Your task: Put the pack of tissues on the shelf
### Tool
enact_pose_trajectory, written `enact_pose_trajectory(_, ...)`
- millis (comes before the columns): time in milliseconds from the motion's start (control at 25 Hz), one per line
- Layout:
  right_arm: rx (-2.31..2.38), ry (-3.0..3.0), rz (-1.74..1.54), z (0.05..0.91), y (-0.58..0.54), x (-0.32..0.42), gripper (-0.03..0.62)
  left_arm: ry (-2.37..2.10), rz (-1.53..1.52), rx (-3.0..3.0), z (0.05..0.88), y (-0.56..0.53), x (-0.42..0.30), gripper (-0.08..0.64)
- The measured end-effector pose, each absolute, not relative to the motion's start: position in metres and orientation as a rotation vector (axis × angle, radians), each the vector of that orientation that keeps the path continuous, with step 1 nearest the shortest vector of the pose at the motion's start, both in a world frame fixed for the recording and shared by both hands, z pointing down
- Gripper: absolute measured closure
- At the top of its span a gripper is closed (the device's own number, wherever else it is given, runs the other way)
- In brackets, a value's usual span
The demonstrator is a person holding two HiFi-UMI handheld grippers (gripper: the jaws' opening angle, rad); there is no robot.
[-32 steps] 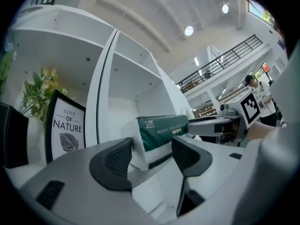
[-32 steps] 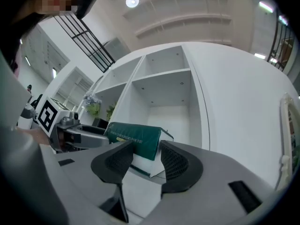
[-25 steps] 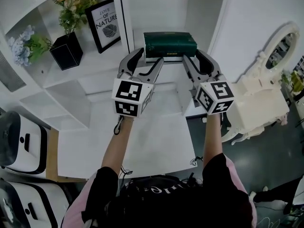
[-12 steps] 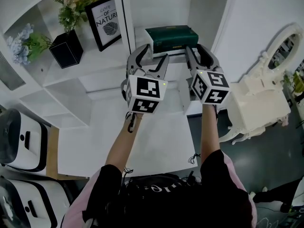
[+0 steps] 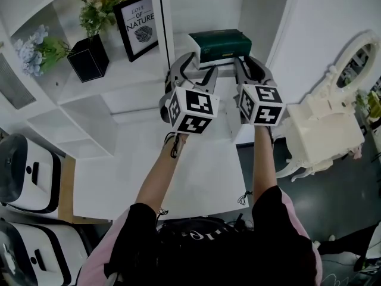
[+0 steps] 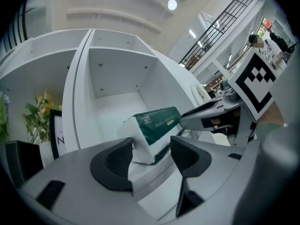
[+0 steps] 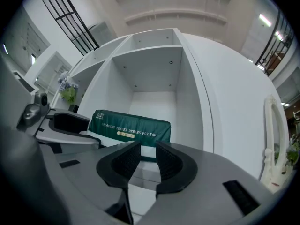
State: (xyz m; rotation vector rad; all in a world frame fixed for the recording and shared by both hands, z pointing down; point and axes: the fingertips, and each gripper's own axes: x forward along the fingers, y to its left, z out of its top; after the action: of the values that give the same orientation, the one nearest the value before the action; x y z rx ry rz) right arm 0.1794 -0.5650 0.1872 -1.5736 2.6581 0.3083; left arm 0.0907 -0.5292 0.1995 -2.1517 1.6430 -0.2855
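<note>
tissue pack (image 5: 219,45) on the shelf (image 5: 196,11), my left gripper (image 6: 150,161) wide, empty, right gripper (image 7: 143,161) just been closing, narrow, nothing between

A white shelf unit (image 5: 164,16) rises straight ahead of the left claw (image 5: 196,70); in its compartments to that claw's left stand a framed print (image 5: 138,25), a black pot of greenery (image 5: 88,61) and pale blue flowers (image 5: 27,43); a white desk (image 5: 196,177) lies beneath the claw; well to its right, an ornate white dressing table (image 5: 324,124) with an oval mirror (image 5: 351,58) stands on dark grey floor (image 5: 333,207); a round ceiling lamp (image 6: 172,4) shines overhead.
</note>
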Motion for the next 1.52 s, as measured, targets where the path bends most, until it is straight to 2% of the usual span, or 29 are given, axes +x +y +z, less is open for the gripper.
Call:
enact_pose_trajectory(280, -1.496, 2.691, 0.323, 0.191, -0.531, 0.172, 0.483, 1.522, -0.036, -2.441, 0.207, -0.493, 0.090, 0.311)
enact_pose_trajectory(720, -1.415, 2.725, 0.212, 0.236, -0.454, 0.145, 0.483, 1.337, -0.040, -2.548, 0.263, -0.407, 0.081, 0.311)
enact_pose_trajectory(1520, -1.468, 2.785, -0.130, 0.366, -0.294, 0.058, 0.485, 1.210, -0.118, -2.836, 0.398, -0.244, -0.015, 0.311)
